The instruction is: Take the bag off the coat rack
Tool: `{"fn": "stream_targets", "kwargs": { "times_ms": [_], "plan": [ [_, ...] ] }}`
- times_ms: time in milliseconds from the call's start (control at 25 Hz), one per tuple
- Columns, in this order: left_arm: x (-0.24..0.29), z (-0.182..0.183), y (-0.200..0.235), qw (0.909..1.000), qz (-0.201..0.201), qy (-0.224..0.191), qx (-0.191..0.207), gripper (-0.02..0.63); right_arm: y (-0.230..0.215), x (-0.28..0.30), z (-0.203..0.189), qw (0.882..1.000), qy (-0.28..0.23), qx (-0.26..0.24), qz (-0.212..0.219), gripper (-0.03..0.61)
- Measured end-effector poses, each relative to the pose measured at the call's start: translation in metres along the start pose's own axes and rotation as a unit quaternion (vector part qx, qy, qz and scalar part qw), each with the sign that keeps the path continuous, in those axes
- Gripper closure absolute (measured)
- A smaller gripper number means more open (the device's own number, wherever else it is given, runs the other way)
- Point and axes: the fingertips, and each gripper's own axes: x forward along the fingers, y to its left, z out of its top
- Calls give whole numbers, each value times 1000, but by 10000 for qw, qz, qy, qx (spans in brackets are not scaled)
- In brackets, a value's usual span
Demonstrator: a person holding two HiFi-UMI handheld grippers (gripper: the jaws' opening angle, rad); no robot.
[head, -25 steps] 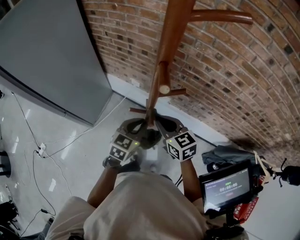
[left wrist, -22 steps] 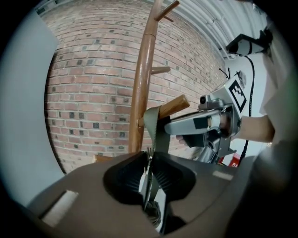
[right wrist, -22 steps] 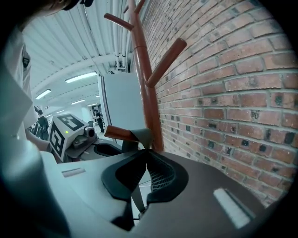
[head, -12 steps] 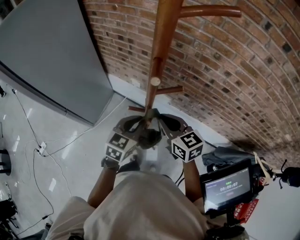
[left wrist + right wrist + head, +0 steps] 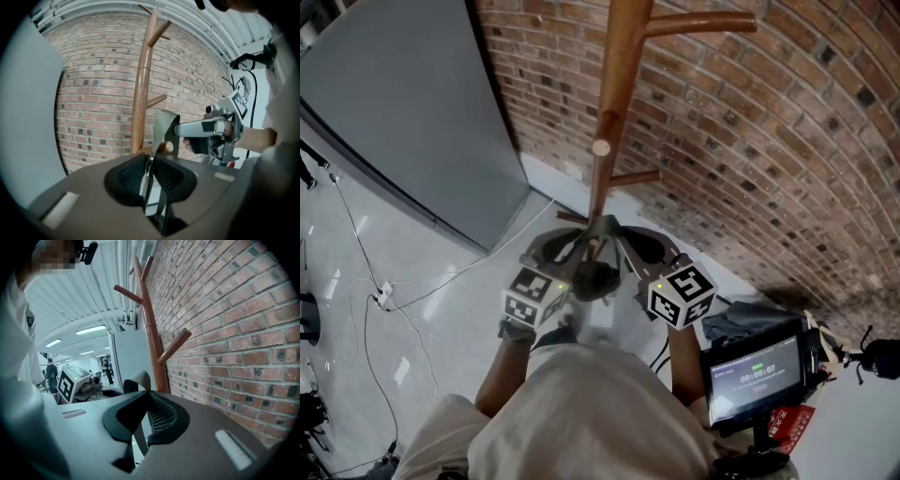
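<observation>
1. A red-brown brick wall (image 5: 787,141) fills the view from twelve to three o'clock.
2. A plain grey panel (image 5: 394,112) stands at ten o'clock.
3. Thin cables (image 5: 382,292) trail over the glossy white floor (image 5: 450,319) at eight o'clock.
4. A lit screen (image 5: 757,367) on a stand sits at four o'clock, with a dark grey bundle (image 5: 748,311) just beside it.

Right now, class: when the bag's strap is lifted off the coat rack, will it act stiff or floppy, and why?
Probably floppy: the strap curls in a loop above the left gripper and flattens thin between its shut jaws. It may well snag on the way off, since that loop sits right by the rounded end of the peg.
</observation>
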Motion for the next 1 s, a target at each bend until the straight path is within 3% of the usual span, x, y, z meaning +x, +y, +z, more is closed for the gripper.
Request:
{"fn": "stream_targets", "kwargs": {
  "times_ms": [720,1000],
  "plan": [
    [-30,51,-7,9978,85,-656,47,561,24,-23,61,9967,-683,-23,436,571],
    [-41,74,-11,9953,-27,-893,361,561,33,-30,83,9944,-899,2,563,571]
  ]
}}
